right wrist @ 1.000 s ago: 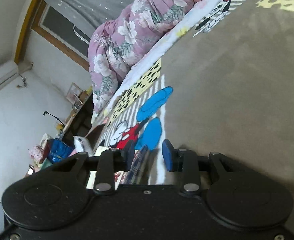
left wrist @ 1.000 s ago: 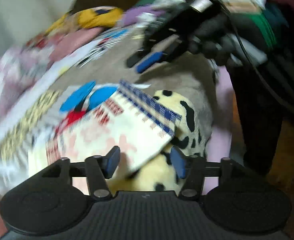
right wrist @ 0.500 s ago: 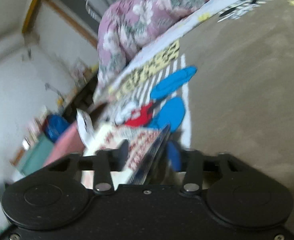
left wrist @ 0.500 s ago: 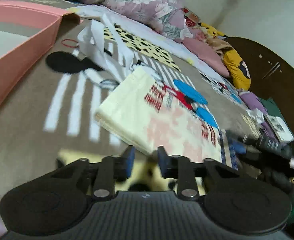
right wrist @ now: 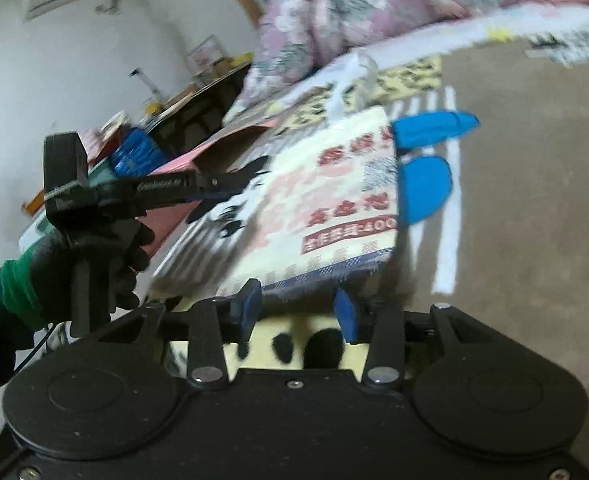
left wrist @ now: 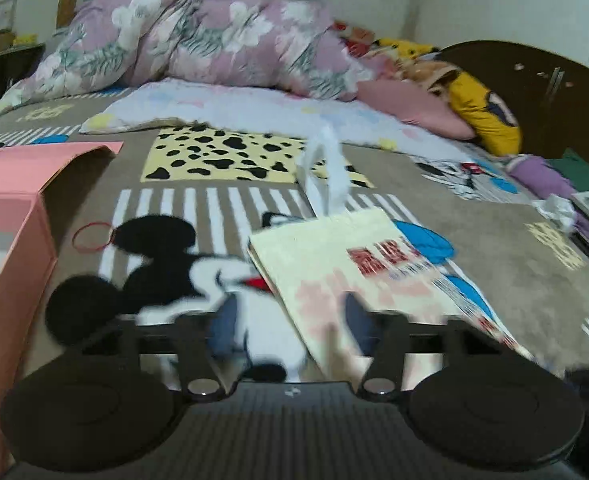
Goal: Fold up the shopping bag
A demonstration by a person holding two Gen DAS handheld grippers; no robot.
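Left wrist view first: the left tongs point(left wrist: 288, 326) have just been opening and now stand fairly wide. The near corner of the shopping bag point(left wrist: 334, 256) sits in the gap between the blue pads, but with the blur nobody could swear whether the right pad touches it; nothing looks pinched. The bag is cream with red print, lying flat on the cartoon bedspread point(left wrist: 506, 240), stretching ahead and off to the right of the tongs, and its white handles point(left wrist: 326, 176) stick up at the far end. Off to the left of the tongs there's a pink box point(left wrist: 10, 216) with its flap up, plus a red rubber band point(left wrist: 92, 236) on the spread between box and bag. Way beyond is a floral duvet point(left wrist: 198, 36) heaped up.

Right wrist view: the right tongs point(right wrist: 300, 314) have also just been opening, gap about medium. The bag's point(right wrist: 334, 200) blue-checked bottom edge lies right in front of the fingertips, just beyond them, not gripped. To the left of these tongs a person's gloved hand point(right wrist: 90, 256), green cuff showing, holds the other gripper, whose fingers reach toward the bag's left side.
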